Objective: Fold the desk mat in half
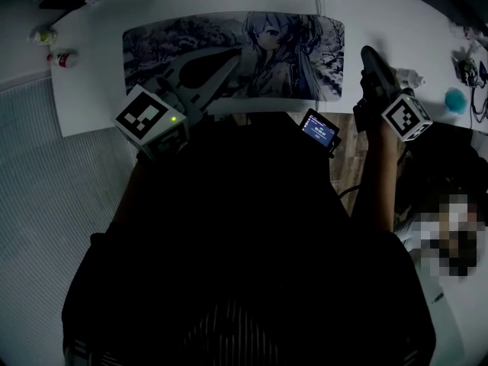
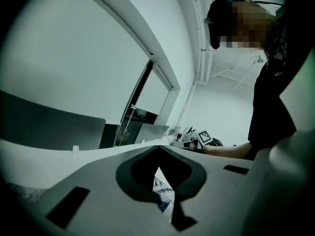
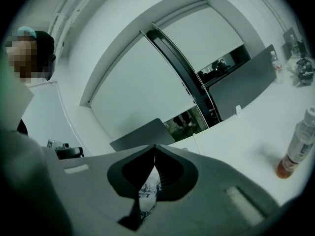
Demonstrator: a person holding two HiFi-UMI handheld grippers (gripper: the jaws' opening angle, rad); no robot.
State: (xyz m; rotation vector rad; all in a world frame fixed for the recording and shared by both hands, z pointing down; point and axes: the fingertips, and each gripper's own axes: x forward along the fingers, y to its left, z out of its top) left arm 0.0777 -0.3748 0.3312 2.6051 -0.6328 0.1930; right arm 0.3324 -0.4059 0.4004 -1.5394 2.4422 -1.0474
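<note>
The desk mat (image 1: 152, 48), printed with an anime figure and a snowy scene, lies flat and unfolded on the white desk (image 1: 88, 97). My left gripper (image 1: 236, 58) reaches over the mat's front middle, shut, with nothing seen between its tips. My right gripper (image 1: 367, 52) is just past the mat's right edge, also shut and empty. In the left gripper view the left gripper (image 2: 158, 147) has its jaws meeting at the tip, with mat print (image 2: 165, 191) below. The right gripper view shows the right gripper (image 3: 155, 146) the same way, above mat print (image 3: 146, 193).
Two small bottles (image 1: 65, 58) stand at the desk's back left; one bottle (image 3: 295, 151) also shows in the right gripper view. A small lit screen device (image 1: 320, 126) hangs by the desk's front edge. A blue object (image 1: 456, 99) and cables lie at the right.
</note>
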